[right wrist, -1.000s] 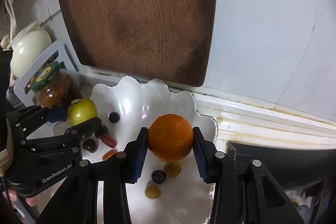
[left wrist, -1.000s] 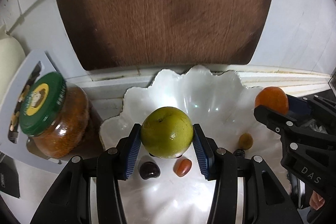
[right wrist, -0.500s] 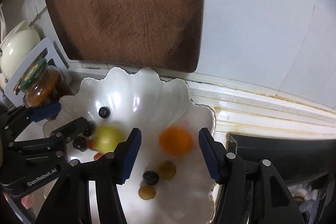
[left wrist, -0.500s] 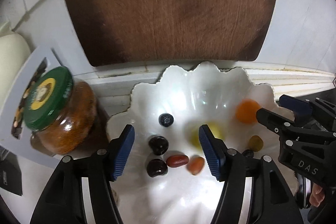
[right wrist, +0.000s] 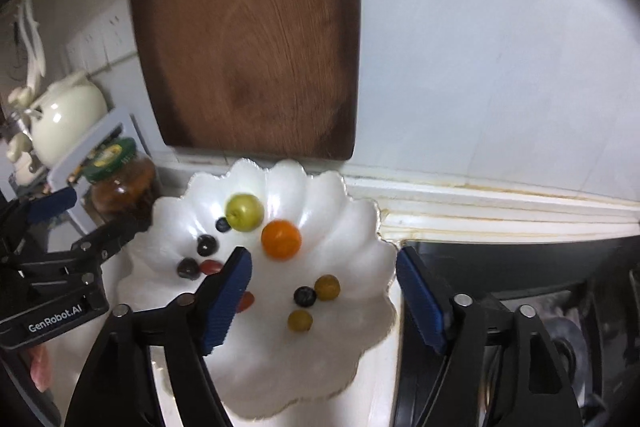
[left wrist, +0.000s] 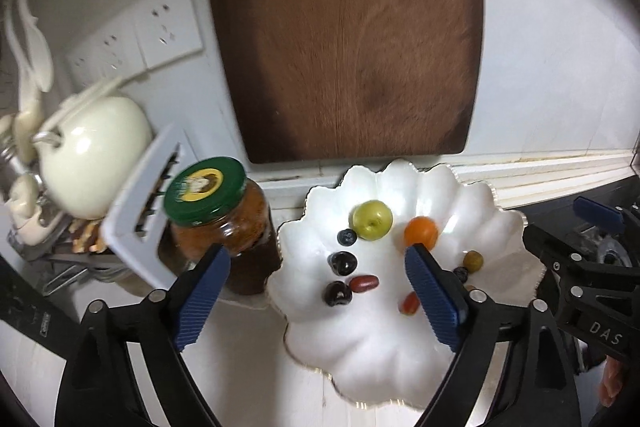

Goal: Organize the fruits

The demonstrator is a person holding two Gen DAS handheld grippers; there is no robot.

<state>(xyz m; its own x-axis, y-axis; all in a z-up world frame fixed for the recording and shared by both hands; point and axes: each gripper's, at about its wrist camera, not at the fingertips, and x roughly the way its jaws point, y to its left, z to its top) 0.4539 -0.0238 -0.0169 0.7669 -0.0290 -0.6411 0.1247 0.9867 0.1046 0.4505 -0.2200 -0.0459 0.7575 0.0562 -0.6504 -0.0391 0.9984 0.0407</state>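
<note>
Now both spread, just opened, nothing between: left claw (left wrist: 318, 291), right claw (right wrist: 324, 297). Apple (left wrist: 372, 219) and orange (left wrist: 421, 233) side by side near dish (left wrist: 360, 351) back rim.

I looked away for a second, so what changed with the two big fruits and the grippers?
The left gripper let go of the green apple, the right gripper of the orange. Both fruits now lie in the white scalloped dish; both grippers' fingers have just been opening, empty, and drew back. The small fruits and jar stayed.
</note>
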